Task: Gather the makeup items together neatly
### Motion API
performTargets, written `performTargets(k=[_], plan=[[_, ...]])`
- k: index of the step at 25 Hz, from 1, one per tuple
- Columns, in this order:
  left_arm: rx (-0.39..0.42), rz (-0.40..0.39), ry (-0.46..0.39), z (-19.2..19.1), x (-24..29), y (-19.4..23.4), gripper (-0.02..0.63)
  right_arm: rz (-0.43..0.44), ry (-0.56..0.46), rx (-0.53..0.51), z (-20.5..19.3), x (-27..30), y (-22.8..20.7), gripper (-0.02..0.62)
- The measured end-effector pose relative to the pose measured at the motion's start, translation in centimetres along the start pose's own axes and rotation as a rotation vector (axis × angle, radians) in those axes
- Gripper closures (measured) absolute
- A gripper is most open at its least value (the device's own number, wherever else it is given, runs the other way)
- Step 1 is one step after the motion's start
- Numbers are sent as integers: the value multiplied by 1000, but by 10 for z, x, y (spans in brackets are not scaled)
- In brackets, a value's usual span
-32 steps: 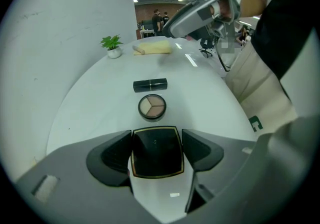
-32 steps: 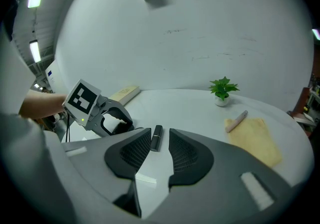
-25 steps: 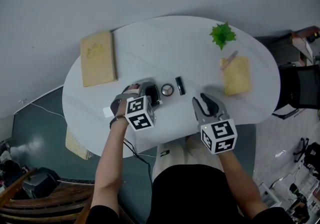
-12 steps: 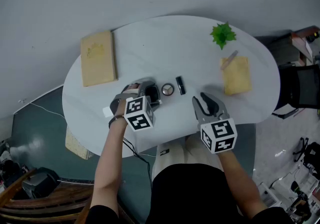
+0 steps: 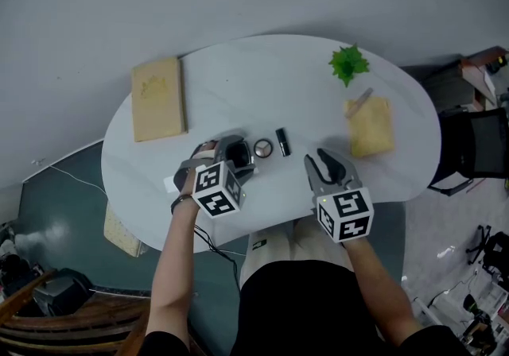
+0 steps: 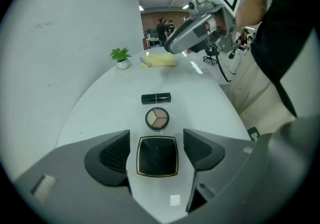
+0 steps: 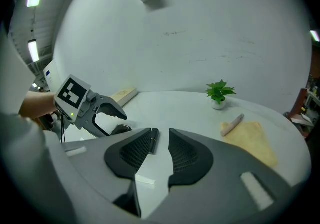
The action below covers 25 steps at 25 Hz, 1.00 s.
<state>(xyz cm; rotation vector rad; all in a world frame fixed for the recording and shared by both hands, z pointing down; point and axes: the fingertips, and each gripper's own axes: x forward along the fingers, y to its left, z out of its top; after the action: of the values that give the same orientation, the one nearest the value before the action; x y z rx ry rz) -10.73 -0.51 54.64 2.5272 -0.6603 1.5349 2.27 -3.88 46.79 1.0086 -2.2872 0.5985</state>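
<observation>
Looking at the left gripper [image 6: 156, 149], how do its jaws stand?

Wide apart. The black square compact [image 6: 157, 156] lies flat on the white table [image 5: 238, 84] between them, in the lower middle of the left gripper view. A small gap shows on each side, so the pads do not press it.

And the other makeup items?

The round eyeshadow pot [image 6: 157, 118] is just above the compact in that view, and the black lipstick tube [image 6: 156, 98] is just above the pot, all in one line.

The right gripper [image 7: 160, 150]?

Its jaws are a little apart with nothing between them. It is at the lower right of the head view, apart from the items.
</observation>
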Motion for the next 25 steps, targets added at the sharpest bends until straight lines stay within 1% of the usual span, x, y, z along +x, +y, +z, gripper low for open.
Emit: performTargets(k=[6, 10, 15, 19, 25], plan=[[-87, 44, -64, 21, -13, -1, 284, -19, -5, 16, 6, -2, -27, 495], [-130, 85, -89, 36, -22, -1, 293, -41, -11, 27, 12, -4, -52, 495], [-196, 135, -150, 60, -32, 0, 316, -69, -14, 29, 16, -4, -83, 495], [-263, 170, -209, 80, -37, 1, 340, -103, -2, 67, 13, -3, -116, 495], [-335, 213, -272, 105, -44, -1, 362, -150, 25, 122, 10, 6, -164, 495]])
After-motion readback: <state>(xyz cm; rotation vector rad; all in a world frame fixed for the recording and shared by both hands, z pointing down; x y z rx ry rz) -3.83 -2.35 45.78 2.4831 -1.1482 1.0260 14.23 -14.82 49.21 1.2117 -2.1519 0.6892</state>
